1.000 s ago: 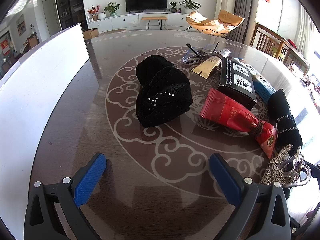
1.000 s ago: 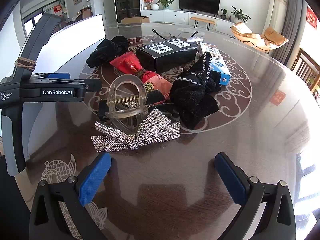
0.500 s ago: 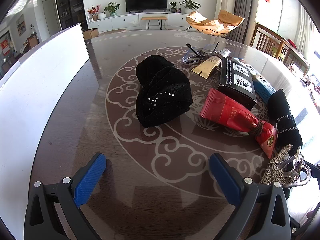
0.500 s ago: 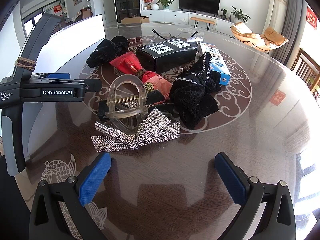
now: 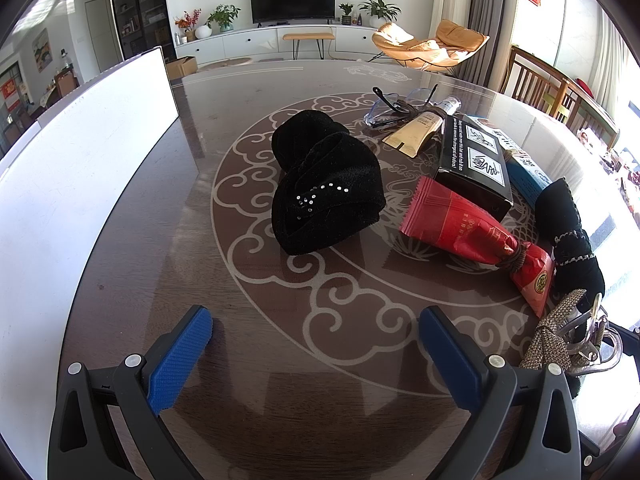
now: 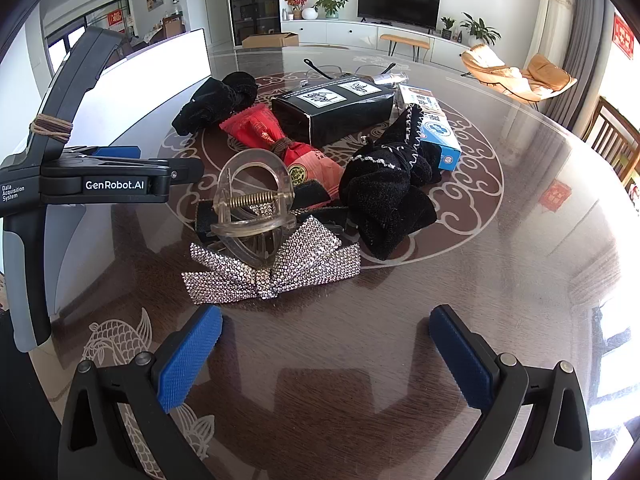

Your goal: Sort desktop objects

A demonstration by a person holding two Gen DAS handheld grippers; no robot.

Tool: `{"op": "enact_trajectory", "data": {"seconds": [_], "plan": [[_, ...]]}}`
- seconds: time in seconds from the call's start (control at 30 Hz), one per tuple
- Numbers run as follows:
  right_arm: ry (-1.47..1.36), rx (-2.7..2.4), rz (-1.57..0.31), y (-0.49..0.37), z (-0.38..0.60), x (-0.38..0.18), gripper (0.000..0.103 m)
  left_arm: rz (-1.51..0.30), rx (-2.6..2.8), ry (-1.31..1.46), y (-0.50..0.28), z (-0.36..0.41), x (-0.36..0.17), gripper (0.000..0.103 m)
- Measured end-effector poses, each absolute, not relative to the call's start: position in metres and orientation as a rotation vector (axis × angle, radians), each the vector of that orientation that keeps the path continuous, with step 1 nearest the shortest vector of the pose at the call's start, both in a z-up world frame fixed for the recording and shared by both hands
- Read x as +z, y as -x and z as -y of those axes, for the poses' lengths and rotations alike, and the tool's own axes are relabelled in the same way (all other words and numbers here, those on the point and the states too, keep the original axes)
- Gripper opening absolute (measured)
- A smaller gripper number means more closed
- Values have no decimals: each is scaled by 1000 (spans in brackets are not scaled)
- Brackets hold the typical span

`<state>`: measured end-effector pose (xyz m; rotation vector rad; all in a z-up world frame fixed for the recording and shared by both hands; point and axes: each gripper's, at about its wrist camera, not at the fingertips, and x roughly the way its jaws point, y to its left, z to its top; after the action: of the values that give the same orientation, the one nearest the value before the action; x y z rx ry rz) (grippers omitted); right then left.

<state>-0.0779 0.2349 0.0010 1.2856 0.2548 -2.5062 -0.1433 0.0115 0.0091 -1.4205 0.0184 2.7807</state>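
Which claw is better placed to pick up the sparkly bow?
Probably the right. The bow lies directly ahead of the open right claw, near its tips. The left claw, also open, faces the black hat; the bow sits at its far right edge.

Bright daylight fills both fisheye views, coming from windows at the right edge, where the picture washes out to white. The glossy table [image 6: 520, 240] mirrors that light: a pale glare covers its right side and far edge, with window reflections near its right rim. A white board [image 5: 80, 168] along the table's left edge is nearly blown out. Soft, short shadows fall to the left of the objects. Focus is sharp throughout. Straight lines bow strongly toward the frame borders, and the corners are black.
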Motion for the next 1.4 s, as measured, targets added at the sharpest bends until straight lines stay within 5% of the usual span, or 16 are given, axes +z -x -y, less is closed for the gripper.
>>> {"op": "enact_trajectory", "data": {"seconds": [1.4], "plan": [[-1292,-2528,-243,77,-236,1,103,-18,2780,1421,143,-11,9,103]]}}
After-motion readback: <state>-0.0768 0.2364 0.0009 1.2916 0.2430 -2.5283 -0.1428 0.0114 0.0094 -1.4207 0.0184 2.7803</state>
